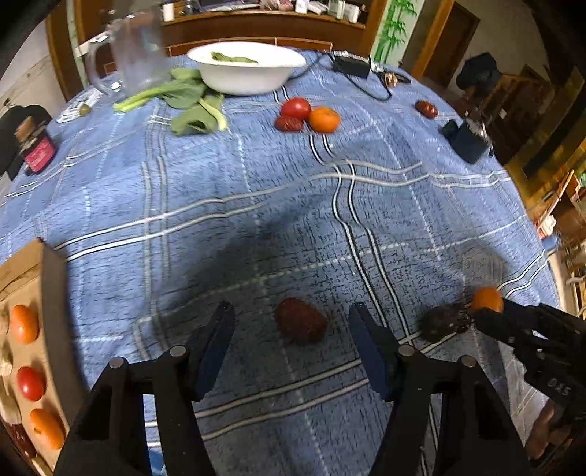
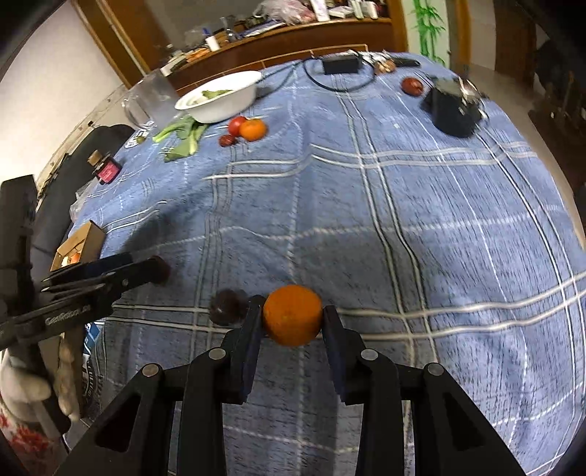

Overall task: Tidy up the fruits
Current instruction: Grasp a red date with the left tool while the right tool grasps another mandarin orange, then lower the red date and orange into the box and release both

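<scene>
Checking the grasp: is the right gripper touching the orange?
Touching: in the right wrist view both fingers press the orange's sides.

- The cardboard box is cut off by the left edge of the left wrist view; the fruit in it shows only in part, and a dark red piece at the bottom corner is mostly hidden.
- In the right wrist view the box is small, its contents too small to tell.
- A dark fruit sits partly behind one finger of the right gripper.
- The left gripper covers whatever lies at its tip there.
- Shelf clutter behind the table is blurred.
</scene>
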`<state>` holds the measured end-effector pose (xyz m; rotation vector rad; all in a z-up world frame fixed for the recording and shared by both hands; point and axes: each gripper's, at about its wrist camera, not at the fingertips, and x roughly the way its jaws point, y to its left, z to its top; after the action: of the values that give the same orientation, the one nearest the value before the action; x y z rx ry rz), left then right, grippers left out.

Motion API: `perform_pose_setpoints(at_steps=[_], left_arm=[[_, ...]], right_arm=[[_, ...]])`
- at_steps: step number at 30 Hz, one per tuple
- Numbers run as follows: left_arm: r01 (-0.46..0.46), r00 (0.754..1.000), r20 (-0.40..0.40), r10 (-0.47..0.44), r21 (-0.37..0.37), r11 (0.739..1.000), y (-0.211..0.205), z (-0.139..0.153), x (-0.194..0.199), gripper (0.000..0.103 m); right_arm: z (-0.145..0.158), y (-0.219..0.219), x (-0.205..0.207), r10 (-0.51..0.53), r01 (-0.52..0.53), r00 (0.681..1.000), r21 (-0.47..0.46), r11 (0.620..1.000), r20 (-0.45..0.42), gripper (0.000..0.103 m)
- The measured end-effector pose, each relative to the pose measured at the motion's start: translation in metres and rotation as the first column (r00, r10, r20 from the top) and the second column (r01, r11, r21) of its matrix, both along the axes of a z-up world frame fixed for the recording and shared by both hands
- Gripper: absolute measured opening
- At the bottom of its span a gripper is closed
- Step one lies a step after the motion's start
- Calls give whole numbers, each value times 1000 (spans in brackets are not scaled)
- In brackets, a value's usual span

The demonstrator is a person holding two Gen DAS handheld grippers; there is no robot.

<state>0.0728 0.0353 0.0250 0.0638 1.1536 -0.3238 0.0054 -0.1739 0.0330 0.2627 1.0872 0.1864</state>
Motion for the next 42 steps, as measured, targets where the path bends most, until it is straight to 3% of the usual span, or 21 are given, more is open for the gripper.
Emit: perform_pose_setpoints(at_steps=[7, 12, 20, 24, 26, 28, 42], left_arm=[[16, 1000, 23, -16, 27, 1000, -7, -6, -2, 54], [9, 1000, 23, -10, 16, 1000, 0, -4, -4, 28], [10, 1000, 21, -11, 22, 1000, 1, -3, -6, 30], [30, 999, 31, -31, 33, 999, -3, -4, -8, 34], [27, 999, 28, -29, 40, 999, -3, -3, -9, 28], [23, 1000, 18, -23, 17, 1000, 1, -1, -11, 28], [-28, 991, 132, 24, 30, 999, 24, 50, -57, 28]], right_arm=[[-1, -3, 0, 0, 0, 1000, -18, 1000, 12, 37], [-3, 2, 2, 3, -2, 1000, -37, 999, 19, 39], [-5, 3, 5, 1, 1, 1000, -67, 998, 25, 39], [-8, -1, 2, -6, 6, 1000, -28, 1000, 19, 39], [-8, -5, -2, -20, 20, 1000, 3, 1000, 17, 35], [-6, -4, -6, -30, 30, 999, 3, 1000, 19, 35], [25, 26, -22, 5, -5, 998, 4, 1000, 67, 35]])
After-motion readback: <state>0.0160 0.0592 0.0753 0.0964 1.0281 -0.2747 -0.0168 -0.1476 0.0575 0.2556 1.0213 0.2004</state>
